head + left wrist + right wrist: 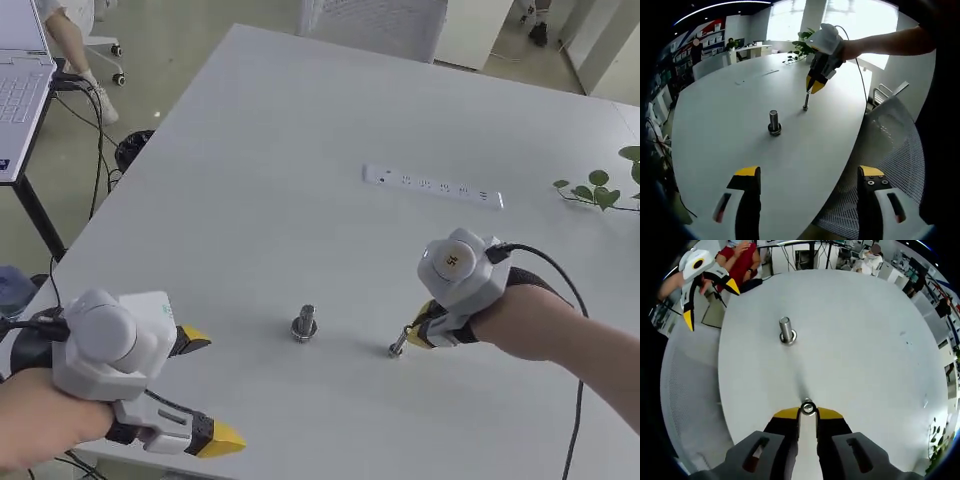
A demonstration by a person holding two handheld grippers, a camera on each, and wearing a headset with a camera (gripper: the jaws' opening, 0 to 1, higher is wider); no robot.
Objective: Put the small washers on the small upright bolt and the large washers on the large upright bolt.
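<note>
The large upright bolt [304, 323] [773, 121] [785, 329] stands mid-table with washers around its base. To its right is the small bolt [397, 348] [805, 103]. My right gripper [413, 338] [815, 89] [808, 411] hangs over the small bolt's top, its yellow tips drawn close on a small washer [808, 407] that sits right at the bolt's end. My left gripper [212, 390] [810, 172] [710, 302] stays open near the table's front left edge, well short of the large bolt, with nothing between its fingers.
A white power strip [432, 186] lies further back on the white table [300, 150]. A green plant [600, 190] trails at the right edge. A laptop [20, 80] sits on a desk at far left. A mesh chair [885, 145] stands beside the table.
</note>
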